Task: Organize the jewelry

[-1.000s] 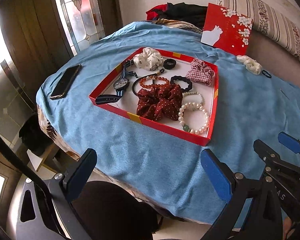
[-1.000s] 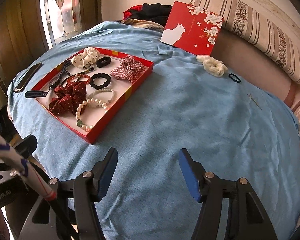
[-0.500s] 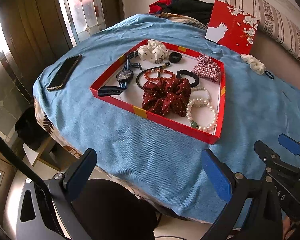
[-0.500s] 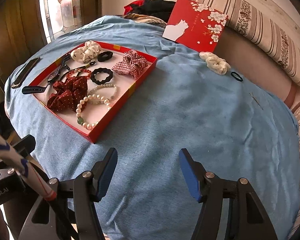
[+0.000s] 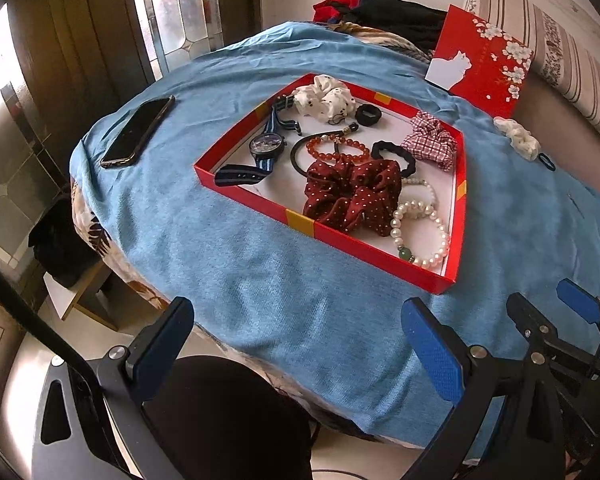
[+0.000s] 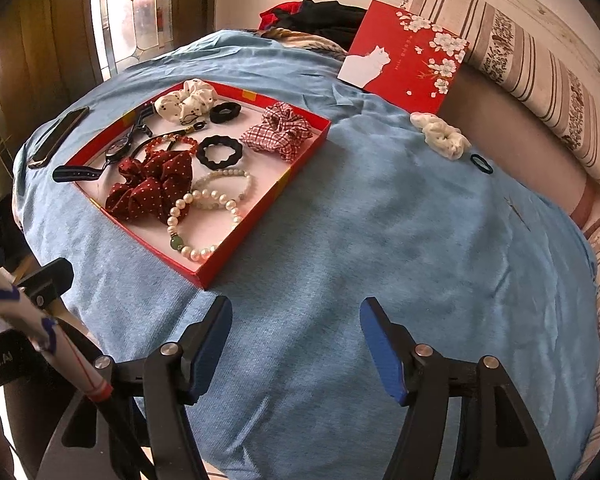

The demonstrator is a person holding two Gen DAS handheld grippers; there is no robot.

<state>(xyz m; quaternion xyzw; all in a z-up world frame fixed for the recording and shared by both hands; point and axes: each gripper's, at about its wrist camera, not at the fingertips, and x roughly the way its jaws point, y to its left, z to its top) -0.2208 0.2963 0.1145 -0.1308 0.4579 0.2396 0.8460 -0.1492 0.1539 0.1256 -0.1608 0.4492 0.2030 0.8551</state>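
Note:
A shallow red tray [image 5: 260, 208] [image 6: 260, 200] sits on the blue cloth. It holds a dark red dotted scrunchie [image 5: 352, 196] [image 6: 152, 186], pearl bracelets [image 5: 420, 236] [image 6: 204, 216], a watch [image 5: 266, 146], an amber bead bracelet [image 5: 336, 148], black hair ties [image 6: 220, 152], a plaid scrunchie [image 5: 430, 140] [image 6: 278, 130] and a white dotted scrunchie [image 5: 326, 96] [image 6: 186, 100]. A white scrunchie [image 5: 516, 136] [image 6: 440, 134] and a thin black hair tie [image 6: 482, 163] lie on the cloth outside the tray. My left gripper [image 5: 296, 344] and right gripper [image 6: 296, 340] are open and empty at the near table edge.
A phone [image 5: 138, 132] [image 6: 58, 136] lies left of the tray. A red lid with a white cat [image 5: 480, 60] [image 6: 404, 56] leans at the back against a striped cushion [image 6: 540, 80]. Dark clothes [image 5: 380, 12] are piled behind.
Both grippers have moved slightly forward and lower toward the table, so the tray looks a little closer. Both stayed open. Nothing on the table has moved.

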